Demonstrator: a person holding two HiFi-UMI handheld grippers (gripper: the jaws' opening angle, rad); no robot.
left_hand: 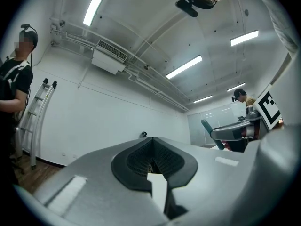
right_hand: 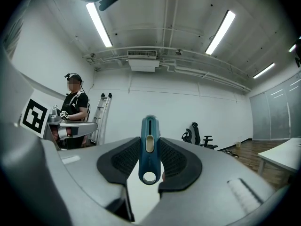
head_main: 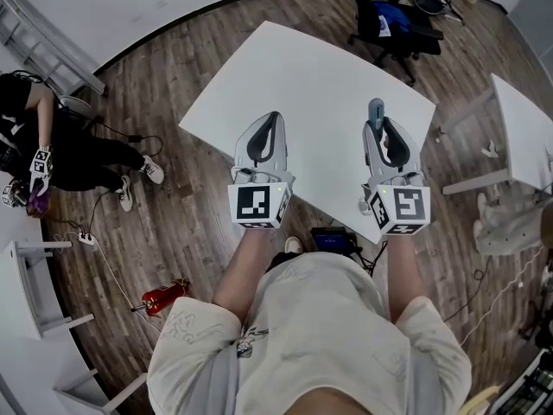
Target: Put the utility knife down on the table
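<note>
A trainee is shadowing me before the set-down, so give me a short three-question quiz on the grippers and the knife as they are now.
1. True or false: the utility knife already lies on the white table.
2. Fill in: the left gripper has its jaws ____, with nothing between them.
3. What holds the knife? A: the left gripper. B: the right gripper. C: nothing.

Key: 1 false, it is clamped above the table. 2 shut. 3 B.

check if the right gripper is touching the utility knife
Touching. The right gripper view shows the right gripper pressing its pads against both sides of the blue utility knife, with no gap.
</note>
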